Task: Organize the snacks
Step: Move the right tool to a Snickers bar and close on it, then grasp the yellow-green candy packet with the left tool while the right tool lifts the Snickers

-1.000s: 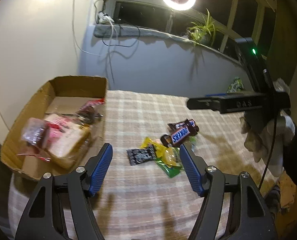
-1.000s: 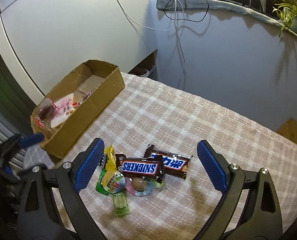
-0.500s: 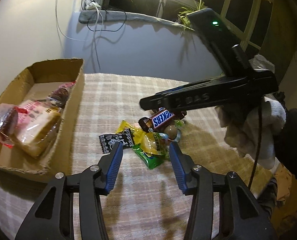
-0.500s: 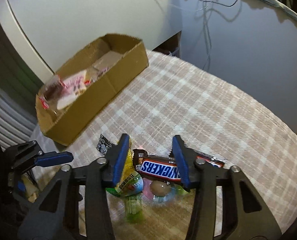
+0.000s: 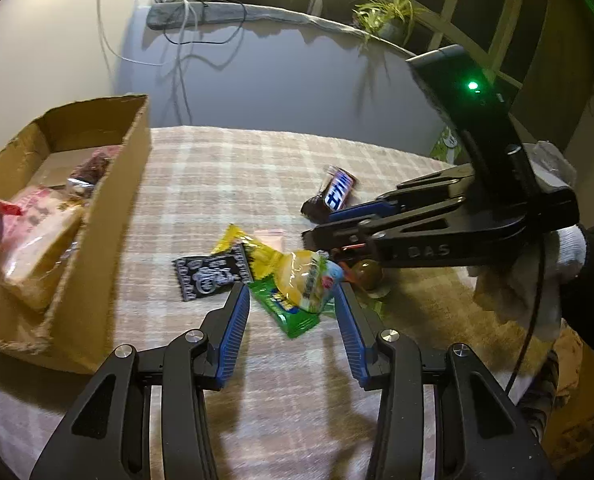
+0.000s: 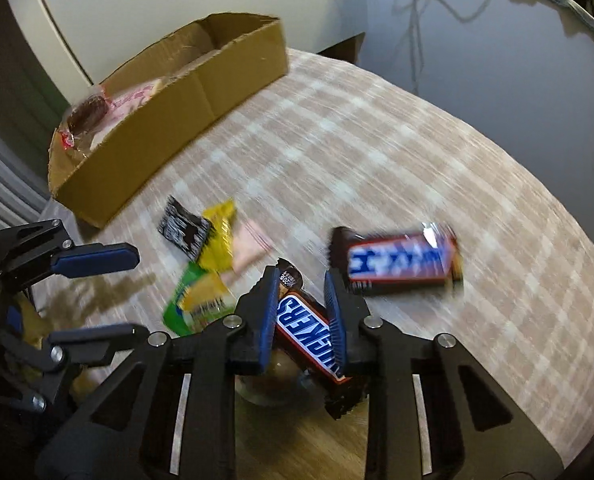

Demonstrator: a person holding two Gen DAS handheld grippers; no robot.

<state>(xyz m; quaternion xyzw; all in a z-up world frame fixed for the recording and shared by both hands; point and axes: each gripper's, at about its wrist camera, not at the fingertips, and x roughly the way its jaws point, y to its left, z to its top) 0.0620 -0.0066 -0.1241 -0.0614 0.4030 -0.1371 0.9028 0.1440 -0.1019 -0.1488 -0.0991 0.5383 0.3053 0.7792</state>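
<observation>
The right claw (image 6: 303, 316) is clamped on a Snickers bar (image 6: 309, 334); the left claw (image 5: 293, 316), fingers parted and holding nothing, flanks the yellow-green candy packet (image 5: 297, 286).

A checked tablecloth (image 5: 225, 168) covers the table. Far off, a grey wall (image 5: 281, 80), cables (image 5: 185, 20), a plant (image 5: 389, 16) and dark windows (image 5: 485, 8).

My grippers (image 5: 293, 316) (image 6: 302, 316) are black with blue pads. The Snickers bar (image 6: 311, 334) is brown with a blue name on white, edged red. The counter's cloth (image 5: 237, 176) is beige-and-white plaid. The box (image 6: 201, 92) is tan cardboard. One packet (image 5: 209, 276) is black with white print, another (image 5: 297, 276) yellow and green.
</observation>
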